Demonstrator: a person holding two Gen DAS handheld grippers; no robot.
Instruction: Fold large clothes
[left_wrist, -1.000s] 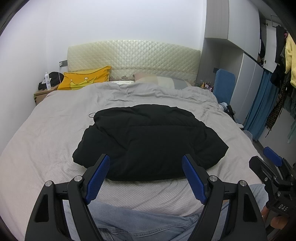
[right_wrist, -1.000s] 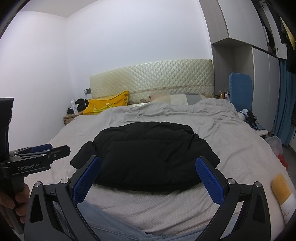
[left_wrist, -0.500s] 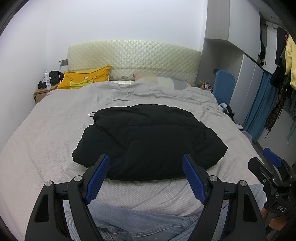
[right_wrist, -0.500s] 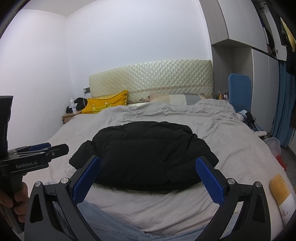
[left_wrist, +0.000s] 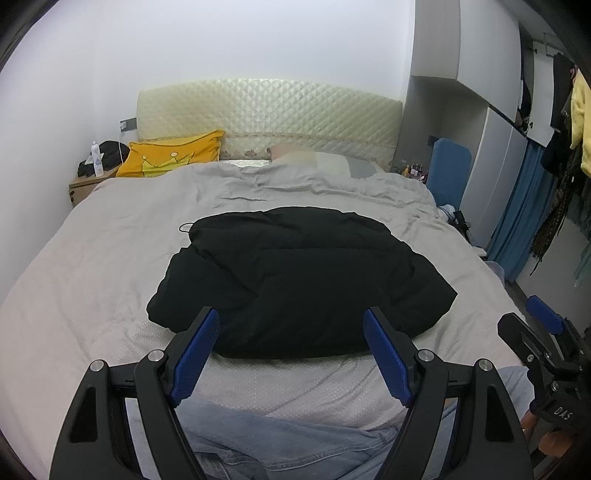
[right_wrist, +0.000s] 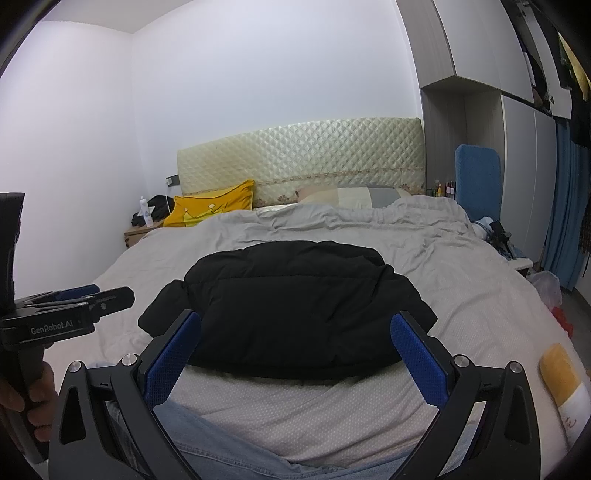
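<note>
A black padded jacket lies folded into a compact bundle in the middle of the grey bed; it also shows in the right wrist view. My left gripper is open and empty, held above the bed's near edge just short of the jacket. My right gripper is open and empty, at the same distance from the jacket. Each gripper shows at the edge of the other's view: the right one, the left one.
A yellow pillow and a pale pillow lie at the quilted headboard. A nightstand with a bottle stands far left. A blue chair, wardrobe and hanging clothes line the right side. Blue jeans are below the grippers.
</note>
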